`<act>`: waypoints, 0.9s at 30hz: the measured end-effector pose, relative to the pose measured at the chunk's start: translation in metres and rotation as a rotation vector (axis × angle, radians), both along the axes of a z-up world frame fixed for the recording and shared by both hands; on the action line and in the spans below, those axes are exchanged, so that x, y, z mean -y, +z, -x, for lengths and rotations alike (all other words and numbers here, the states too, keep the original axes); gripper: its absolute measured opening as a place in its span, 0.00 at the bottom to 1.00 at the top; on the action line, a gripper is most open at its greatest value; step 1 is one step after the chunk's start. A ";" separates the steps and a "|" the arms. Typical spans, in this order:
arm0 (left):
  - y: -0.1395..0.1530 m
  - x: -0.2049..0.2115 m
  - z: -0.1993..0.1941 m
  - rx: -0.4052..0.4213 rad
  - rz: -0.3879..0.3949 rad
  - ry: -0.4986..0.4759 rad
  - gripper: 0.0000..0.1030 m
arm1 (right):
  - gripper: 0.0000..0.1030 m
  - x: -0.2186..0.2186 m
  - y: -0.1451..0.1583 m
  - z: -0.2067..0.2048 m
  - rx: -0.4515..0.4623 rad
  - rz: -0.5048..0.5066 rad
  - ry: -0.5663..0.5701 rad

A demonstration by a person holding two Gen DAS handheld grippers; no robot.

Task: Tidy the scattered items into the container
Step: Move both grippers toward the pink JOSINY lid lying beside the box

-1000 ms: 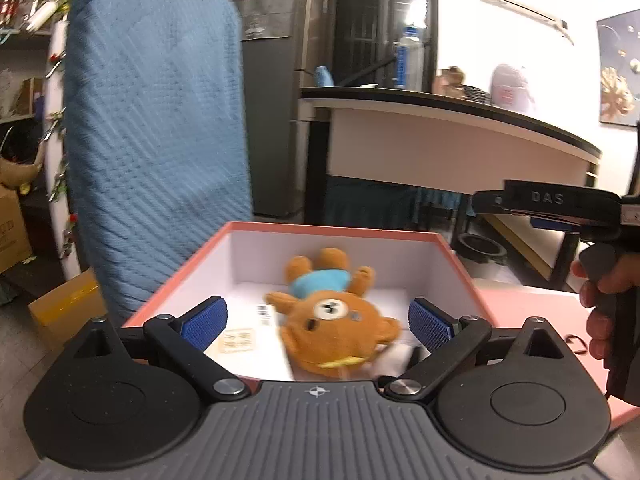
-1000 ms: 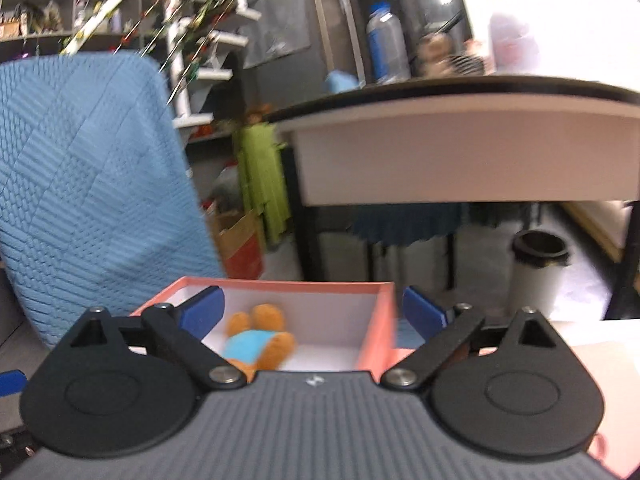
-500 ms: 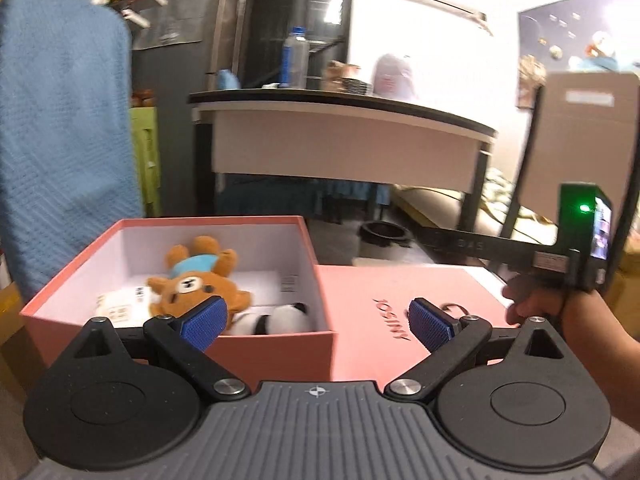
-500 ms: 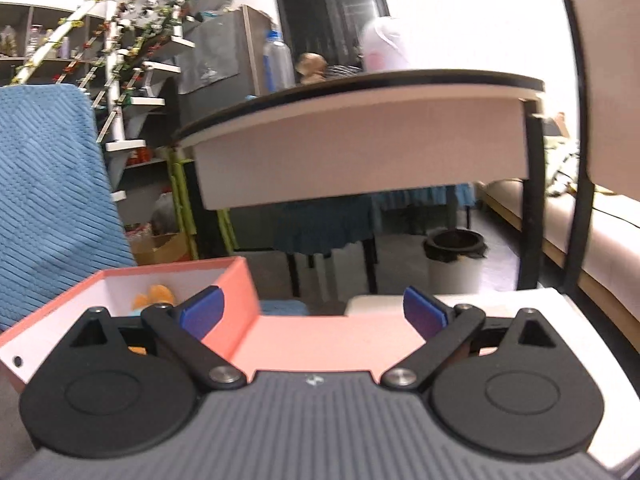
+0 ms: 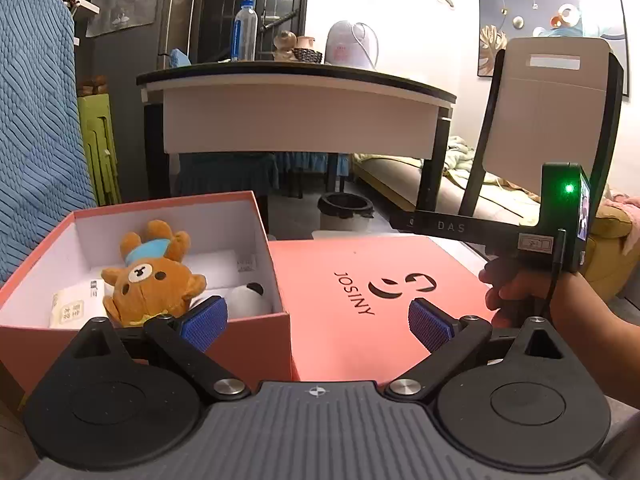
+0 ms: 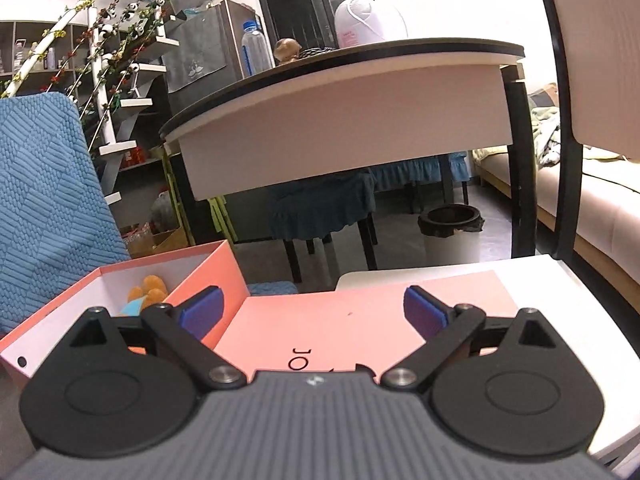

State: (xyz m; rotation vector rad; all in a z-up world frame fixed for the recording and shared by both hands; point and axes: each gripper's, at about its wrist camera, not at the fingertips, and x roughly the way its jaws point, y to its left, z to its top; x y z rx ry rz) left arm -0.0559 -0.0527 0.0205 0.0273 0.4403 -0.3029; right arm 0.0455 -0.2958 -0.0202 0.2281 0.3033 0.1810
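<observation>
Blue ribbed pads tip the left claw (image 5: 316, 322), spread wide and empty; the right claw (image 6: 312, 312) is equally wide with nothing between its pads. Just ahead of both lies the pink lid (image 5: 376, 296), flat on the surface: probably light, stiff card, best pinched at an edge. Ahead-left of the left claw stands the open pink box (image 5: 152, 336), holding a soft brown plush bear (image 5: 154, 280) beside a panda toy (image 5: 250, 298).
</observation>
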 end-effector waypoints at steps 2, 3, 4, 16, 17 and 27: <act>-0.002 0.000 -0.003 -0.024 -0.005 -0.002 0.96 | 0.95 -0.002 0.000 0.002 0.000 0.004 0.005; -0.003 -0.001 -0.005 -0.036 -0.001 -0.005 0.96 | 0.95 -0.003 0.001 0.002 -0.001 0.004 0.007; -0.002 -0.002 -0.007 -0.044 0.007 -0.002 0.96 | 0.95 -0.003 0.001 0.002 -0.003 0.002 0.008; -0.007 -0.003 -0.019 -0.102 0.025 0.012 0.96 | 0.95 0.000 -0.005 0.007 -0.035 -0.002 -0.001; -0.009 -0.005 -0.022 -0.127 0.038 0.025 0.96 | 0.95 0.000 -0.006 0.008 -0.035 0.002 -0.001; -0.020 -0.008 -0.031 -0.136 0.072 0.129 0.96 | 0.95 0.006 -0.010 0.024 0.003 0.073 -0.031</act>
